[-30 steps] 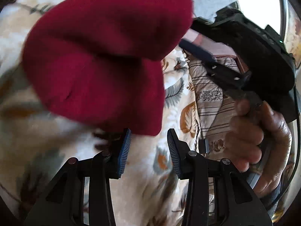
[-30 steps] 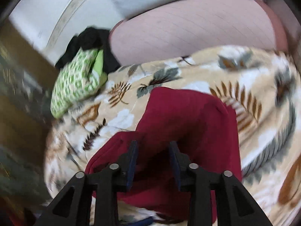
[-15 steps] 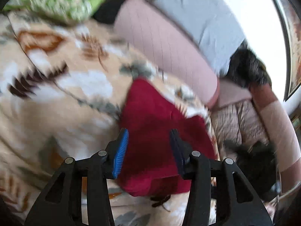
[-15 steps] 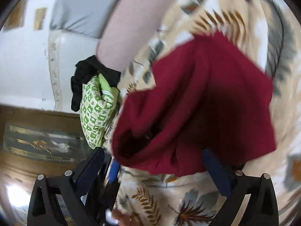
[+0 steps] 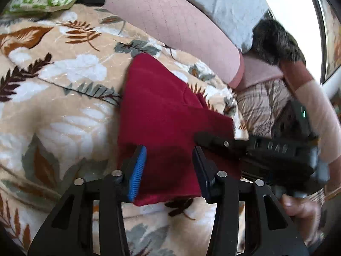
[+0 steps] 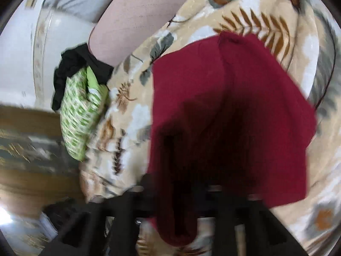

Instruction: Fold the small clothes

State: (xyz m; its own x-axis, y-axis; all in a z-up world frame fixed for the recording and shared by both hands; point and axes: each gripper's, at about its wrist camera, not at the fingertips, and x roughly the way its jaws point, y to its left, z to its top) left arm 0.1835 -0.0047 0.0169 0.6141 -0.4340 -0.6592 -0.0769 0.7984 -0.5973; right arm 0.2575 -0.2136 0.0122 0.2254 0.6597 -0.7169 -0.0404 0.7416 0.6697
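A dark red garment (image 5: 166, 111) lies folded on a floral blanket (image 5: 64, 85). My left gripper (image 5: 170, 170) hovers over its near edge. The jaws stand apart and the cloth lies under the gap, with neither pad (image 5: 137, 170) pressing on it. My right gripper (image 5: 204, 138) reaches in from the right onto the garment's right edge, held by a hand (image 5: 298, 209). In the blurred right wrist view the red garment (image 6: 234, 106) spreads ahead and a lobe of it hangs over my right gripper (image 6: 185, 181). Its jaws are closing on that cloth.
A green patterned cloth (image 6: 81, 115) and a black garment (image 6: 70, 64) lie at the blanket's far left corner. A pink cushion (image 5: 174, 27) runs along the back, with a dark furry thing (image 5: 275, 40) at the far right. A wooden floor (image 6: 32, 181) shows beyond the blanket's left edge.
The red garment, held up near the left camera a second ago, now lies on the blanket. The right jaws spread wide, then closed in on its edge. The left gripper drew back.
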